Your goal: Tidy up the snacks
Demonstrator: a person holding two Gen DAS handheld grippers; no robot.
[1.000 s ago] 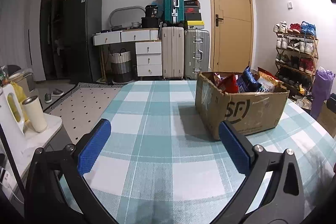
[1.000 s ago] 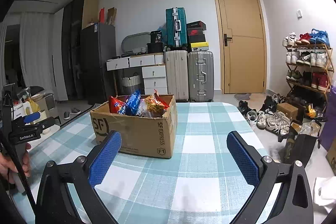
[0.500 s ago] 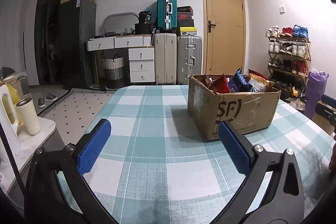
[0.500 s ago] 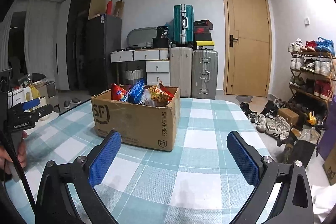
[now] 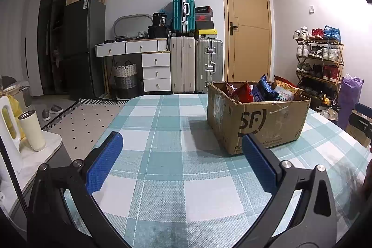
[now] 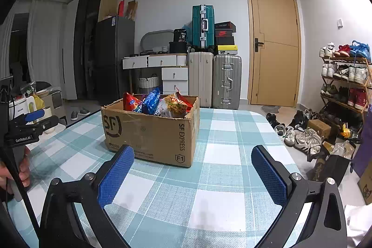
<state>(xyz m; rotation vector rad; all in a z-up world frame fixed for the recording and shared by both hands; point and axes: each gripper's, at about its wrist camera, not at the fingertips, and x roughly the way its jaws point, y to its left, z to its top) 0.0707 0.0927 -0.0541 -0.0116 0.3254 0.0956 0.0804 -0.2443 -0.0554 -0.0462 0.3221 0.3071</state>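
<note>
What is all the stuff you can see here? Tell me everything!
cardboard box: one, brown, on the table, open.
snack bags: several, red, blue, yellow, standing in the box.
table: one, teal and white checked cloth.
suitcases: three; teal one on top, cream and silver below, beside the door.
shoe boxes: a stack, black, red, yellow, on the silver suitcase.
door: one, tan, shut.
fridge: one, dark grey, at left.
drawers: white, beside the fridge.
shoe rack: one, wooden, full, at right.
tumbler: one, cream, left of the table.
left gripper: blue pads, open, empty.
right gripper: blue pads, open, empty.
</note>
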